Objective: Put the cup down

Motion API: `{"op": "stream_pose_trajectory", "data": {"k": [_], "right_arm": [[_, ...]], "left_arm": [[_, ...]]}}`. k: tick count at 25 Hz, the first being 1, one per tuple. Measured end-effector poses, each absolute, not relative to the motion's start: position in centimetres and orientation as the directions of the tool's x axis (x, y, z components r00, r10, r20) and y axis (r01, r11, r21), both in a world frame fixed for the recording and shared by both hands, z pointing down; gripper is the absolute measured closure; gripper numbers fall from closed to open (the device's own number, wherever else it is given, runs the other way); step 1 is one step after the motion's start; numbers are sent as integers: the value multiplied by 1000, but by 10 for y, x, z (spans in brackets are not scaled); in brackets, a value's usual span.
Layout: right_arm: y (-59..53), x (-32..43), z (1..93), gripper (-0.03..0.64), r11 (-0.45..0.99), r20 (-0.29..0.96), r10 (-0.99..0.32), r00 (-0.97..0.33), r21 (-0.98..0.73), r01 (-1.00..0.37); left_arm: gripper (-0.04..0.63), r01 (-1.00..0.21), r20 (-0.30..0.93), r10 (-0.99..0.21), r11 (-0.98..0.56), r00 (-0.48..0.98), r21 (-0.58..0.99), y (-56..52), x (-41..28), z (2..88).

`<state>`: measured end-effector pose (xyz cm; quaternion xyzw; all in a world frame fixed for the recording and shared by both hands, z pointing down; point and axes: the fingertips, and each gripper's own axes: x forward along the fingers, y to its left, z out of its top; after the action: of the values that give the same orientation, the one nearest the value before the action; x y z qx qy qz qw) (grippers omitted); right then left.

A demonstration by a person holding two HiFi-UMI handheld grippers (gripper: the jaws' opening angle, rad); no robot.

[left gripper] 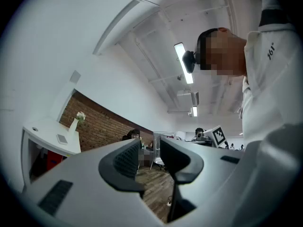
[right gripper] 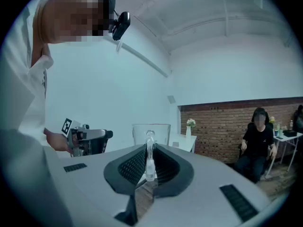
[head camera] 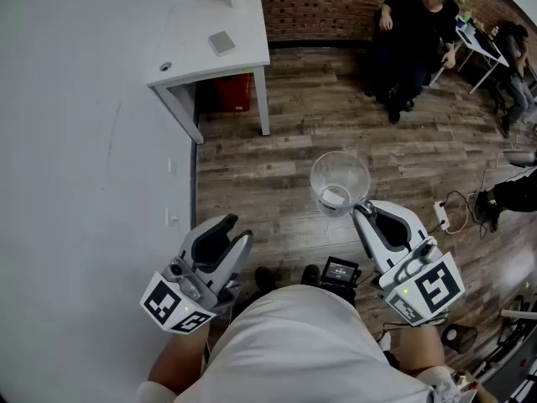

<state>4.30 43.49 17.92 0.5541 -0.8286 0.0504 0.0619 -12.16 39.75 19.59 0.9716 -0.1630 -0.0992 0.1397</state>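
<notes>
Holding the left gripper [head camera: 225, 235] idle at lower left, jaws apart with nothing between them, below the white table [head camera: 201, 53] at upper left. Clamping the right gripper [head camera: 362, 214] at lower right on the handle [right gripper: 150, 157] of the clear cup [head camera: 339, 183], holding it upright just ahead of the jaws at frame centre, over wooden floor [head camera: 285, 149]. Probably needing a reach up and left, the table lying well apart from the cup.

Head view looks steeply down; both gripper views, roughly level, share brick wall [right gripper: 222, 126].
</notes>
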Motion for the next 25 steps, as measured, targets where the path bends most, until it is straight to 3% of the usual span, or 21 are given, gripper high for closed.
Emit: {"op": "stream_pose_trajectory", "data": {"k": [25], "right_arm": [[434,49,170,584,258,50,-965,-259,-26,-966]], "left_arm": [[476,-274,-160,-344,-898,925,345,396,-148,217]]}}
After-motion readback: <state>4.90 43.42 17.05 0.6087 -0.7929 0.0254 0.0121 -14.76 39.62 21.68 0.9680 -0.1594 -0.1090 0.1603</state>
